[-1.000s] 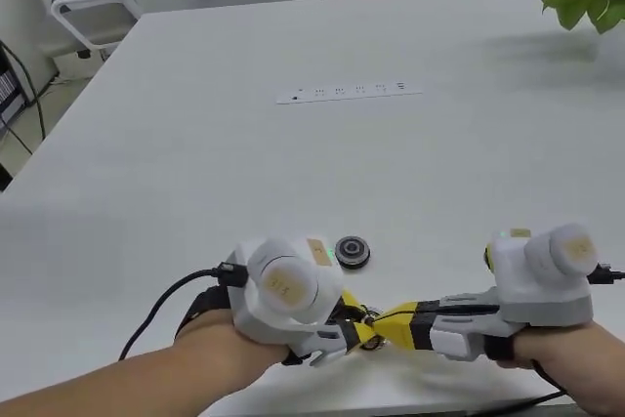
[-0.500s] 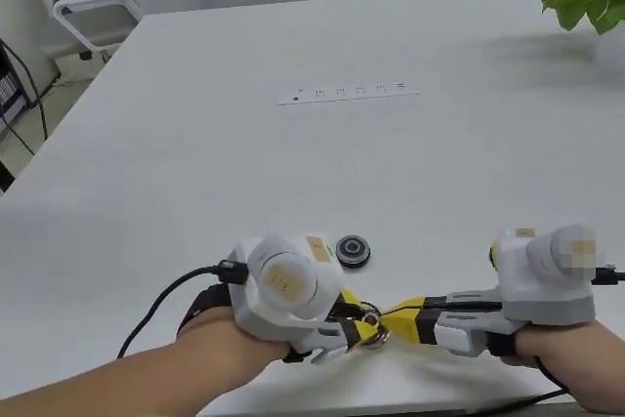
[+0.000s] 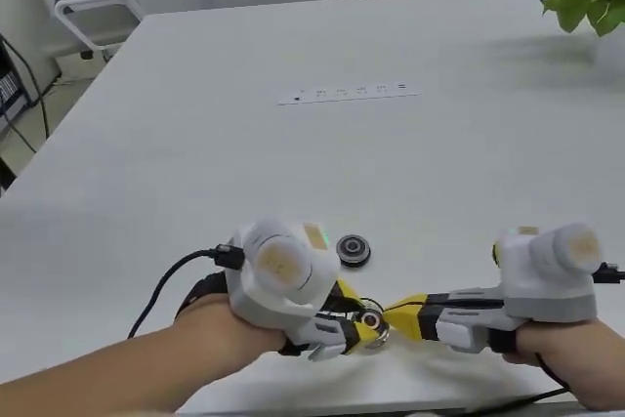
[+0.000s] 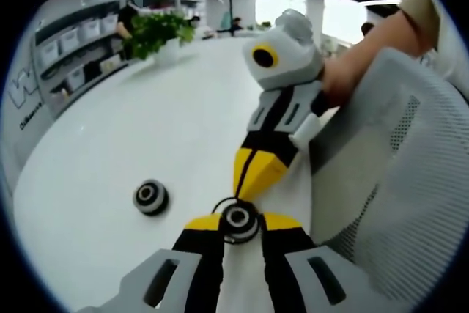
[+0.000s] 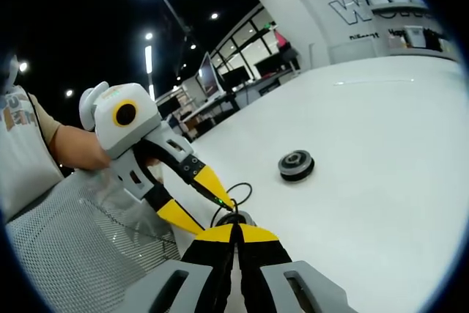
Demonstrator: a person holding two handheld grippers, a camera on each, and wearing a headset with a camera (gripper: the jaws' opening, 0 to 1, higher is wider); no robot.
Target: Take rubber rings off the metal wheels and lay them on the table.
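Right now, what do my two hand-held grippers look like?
The left hand-held gripper and right hand-held gripper each have a rounded white body and black jaws with yellow tips. A black cable leaves the left one. The forearms are bare.

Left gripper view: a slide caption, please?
Left gripper clamps a metal wheel while the right gripper pinches its rubber ring.
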